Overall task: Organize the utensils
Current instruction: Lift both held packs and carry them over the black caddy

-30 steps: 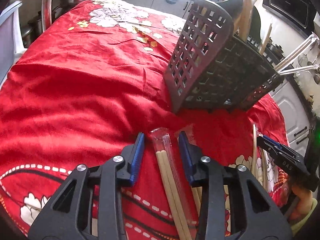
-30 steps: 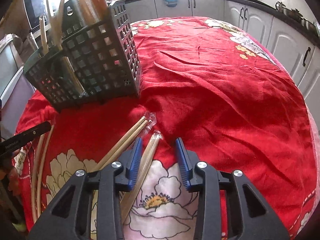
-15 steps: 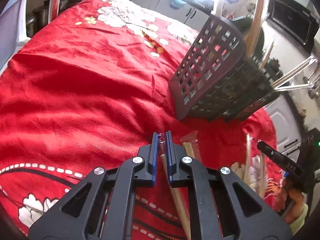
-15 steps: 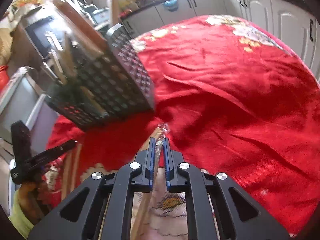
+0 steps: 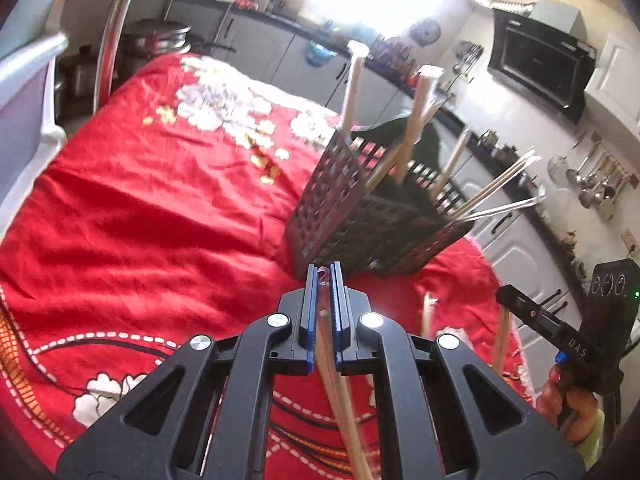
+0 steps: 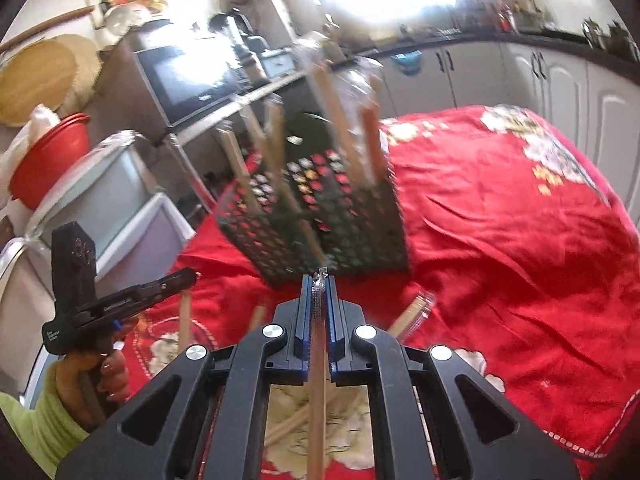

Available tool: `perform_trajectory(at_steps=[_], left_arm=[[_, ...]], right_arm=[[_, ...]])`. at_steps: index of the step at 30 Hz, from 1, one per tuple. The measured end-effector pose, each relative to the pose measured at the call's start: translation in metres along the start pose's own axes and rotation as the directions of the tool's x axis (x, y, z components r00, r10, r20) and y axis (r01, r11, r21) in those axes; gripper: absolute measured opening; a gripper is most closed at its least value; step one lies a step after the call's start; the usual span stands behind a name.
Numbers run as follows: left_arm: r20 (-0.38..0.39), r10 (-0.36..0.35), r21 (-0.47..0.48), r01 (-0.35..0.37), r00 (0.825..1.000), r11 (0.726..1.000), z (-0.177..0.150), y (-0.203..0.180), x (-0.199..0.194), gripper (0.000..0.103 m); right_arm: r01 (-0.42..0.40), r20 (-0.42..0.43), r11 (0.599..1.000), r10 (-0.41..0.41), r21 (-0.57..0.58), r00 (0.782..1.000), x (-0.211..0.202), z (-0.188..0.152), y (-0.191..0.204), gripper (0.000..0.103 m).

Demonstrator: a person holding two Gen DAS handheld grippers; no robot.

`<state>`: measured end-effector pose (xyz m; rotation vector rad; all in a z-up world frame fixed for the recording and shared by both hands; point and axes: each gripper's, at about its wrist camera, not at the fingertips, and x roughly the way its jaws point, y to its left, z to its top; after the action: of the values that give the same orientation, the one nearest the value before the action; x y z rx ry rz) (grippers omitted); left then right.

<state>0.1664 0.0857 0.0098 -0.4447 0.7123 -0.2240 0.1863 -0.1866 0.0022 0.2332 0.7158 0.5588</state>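
Note:
A dark lattice utensil basket [image 5: 340, 216] [image 6: 320, 220] stands tilted on the red cloth, with several wooden chopsticks sticking out of its top. My left gripper [image 5: 325, 276] is shut on a plastic-wrapped pair of chopsticks [image 5: 334, 364], held above the cloth just short of the basket. My right gripper [image 6: 320, 280] is likewise shut on a wrapped chopstick pair [image 6: 318, 380], its clear wrapper tip poking out past the pads. More loose chopsticks [image 6: 412, 314] [image 5: 427, 312] lie on the cloth below.
A red floral tablecloth [image 5: 140, 220] covers the round table. A hand [image 6: 100, 372] holds the other gripper's handle at the left. White kitchen cabinets [image 6: 560, 80], a microwave [image 6: 188, 76] and a chair back [image 5: 24, 120] ring the table.
Both grippers closed on a wrapped chopstick pair each and rose off the cloth with them. The basket now sits lower and farther in both views.

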Motion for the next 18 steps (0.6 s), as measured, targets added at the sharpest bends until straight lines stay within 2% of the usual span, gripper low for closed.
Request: perform_trajectory(at_steps=[9, 18], left_arm=[[0.113, -0.044, 0.043, 0.039, 0.993, 0.998, 0.014, -0.018, -0.045, 0.003], [0.184, -0.074, 0.079, 0.061, 0.98, 0.995, 0.029, -0.03, -0.07, 0.003]], right_arm=[[-0.043, 0.085, 0.996, 0.05, -0.083, 0.995, -0.031, 0.015, 0.044, 0.006], [-0.072, 0.139, 0.988, 0.091, -0.136, 0.986, -0.044, 0.024, 0.067, 0.006]])
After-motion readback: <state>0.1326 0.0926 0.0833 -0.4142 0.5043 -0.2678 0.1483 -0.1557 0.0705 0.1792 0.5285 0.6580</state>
